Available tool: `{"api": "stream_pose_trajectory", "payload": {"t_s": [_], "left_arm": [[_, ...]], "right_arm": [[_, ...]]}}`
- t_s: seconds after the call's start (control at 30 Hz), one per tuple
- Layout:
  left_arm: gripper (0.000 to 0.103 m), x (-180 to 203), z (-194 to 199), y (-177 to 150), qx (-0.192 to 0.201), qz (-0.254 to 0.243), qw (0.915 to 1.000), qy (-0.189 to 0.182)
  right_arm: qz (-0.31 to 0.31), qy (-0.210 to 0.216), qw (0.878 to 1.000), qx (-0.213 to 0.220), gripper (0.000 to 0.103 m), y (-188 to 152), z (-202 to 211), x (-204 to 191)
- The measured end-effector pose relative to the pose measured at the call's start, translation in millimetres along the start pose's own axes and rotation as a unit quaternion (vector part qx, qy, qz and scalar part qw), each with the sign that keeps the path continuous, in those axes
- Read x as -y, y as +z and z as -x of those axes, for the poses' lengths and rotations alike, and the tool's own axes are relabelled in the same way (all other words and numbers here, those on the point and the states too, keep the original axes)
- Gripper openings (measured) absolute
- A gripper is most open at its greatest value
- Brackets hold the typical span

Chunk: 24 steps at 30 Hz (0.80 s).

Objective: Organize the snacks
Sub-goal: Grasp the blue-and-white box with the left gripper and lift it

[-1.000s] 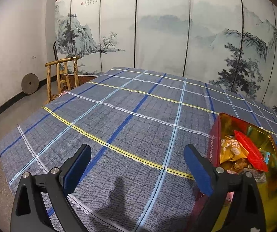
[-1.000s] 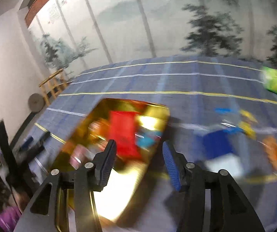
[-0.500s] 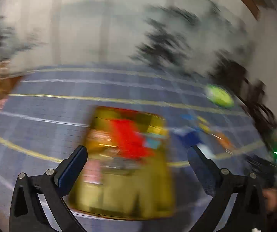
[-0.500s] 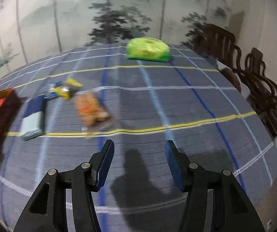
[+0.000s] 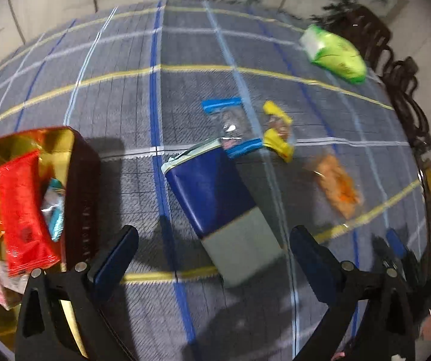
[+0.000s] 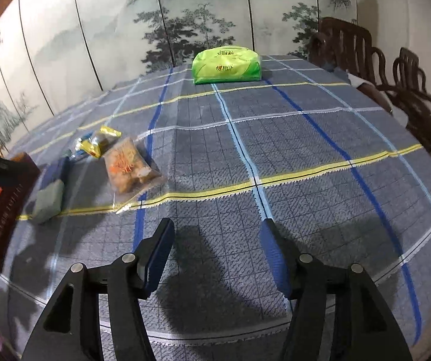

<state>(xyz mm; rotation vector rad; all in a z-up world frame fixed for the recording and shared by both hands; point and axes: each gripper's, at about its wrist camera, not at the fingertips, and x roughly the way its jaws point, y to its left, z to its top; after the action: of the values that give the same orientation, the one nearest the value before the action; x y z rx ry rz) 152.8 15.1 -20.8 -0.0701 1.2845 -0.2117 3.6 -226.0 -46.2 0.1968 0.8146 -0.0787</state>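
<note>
Snacks lie scattered on the plaid-clothed counter (image 6: 275, 138): a blue-and-grey box (image 5: 221, 207) lies flat, its long axis running diagonally in the left wrist view, blue end away from the camera, grey end toward it. Just past its blue end sit a blue-edged clear packet (image 5: 232, 126) and a yellow packet (image 5: 277, 132), with an orange snack bag (image 5: 335, 188) further right and a green pack (image 6: 226, 65) well apart at the far edge. A gold-lined tray (image 5: 62, 138) to the left holds a red packet (image 5: 23, 213) among others. The left hand-held gripper (image 5: 212, 258) hangs wide and empty above the box's grey end. The right hand-held gripper (image 6: 217, 255), half spread, has just been opening, with only cloth between its jaws.
</note>
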Motion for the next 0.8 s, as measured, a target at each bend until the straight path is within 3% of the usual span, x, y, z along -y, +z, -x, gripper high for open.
{"api": "stream_pose_trajectory", "payload": {"t_s": [0.2,0.37,0.4,0.47,0.5,0.57,0.67,0.8], "left_arm": [[0.099,5,-26,1,-0.011,0.027,0.9991,0.031],[0.098,19,-35,-3,0.009,0.002,0.9977,0.068],[0.090,21,-35,-5,0.020,-0.007,0.9968,0.077],[0.057,28,-25,-9,0.049,-0.030,0.9954,0.076],[0.049,29,-22,-10,0.048,-0.036,0.9955,0.074],[0.047,25,-17,-14,0.046,-0.027,0.9969,0.058],[0.047,18,4,-31,0.073,-0.019,0.9965,0.036],[0.047,10,40,-56,0.103,-0.016,0.9945,0.010]], "right_arm": [[-0.012,0.029,0.999,0.005,0.061,0,-1,4],[-0.019,0.040,0.999,0.007,0.061,0,0,7],[-0.020,0.042,0.999,0.007,0.061,0,0,7],[-0.020,0.041,0.999,0.007,0.061,0,0,7],[-0.019,0.040,0.999,0.007,0.061,0,0,7],[-0.016,0.036,0.999,0.005,0.061,0,0,7],[-0.007,0.029,1.000,-0.008,0.061,4,0,3],[-0.004,0.086,0.996,0.009,0.061,34,16,-16]]}}
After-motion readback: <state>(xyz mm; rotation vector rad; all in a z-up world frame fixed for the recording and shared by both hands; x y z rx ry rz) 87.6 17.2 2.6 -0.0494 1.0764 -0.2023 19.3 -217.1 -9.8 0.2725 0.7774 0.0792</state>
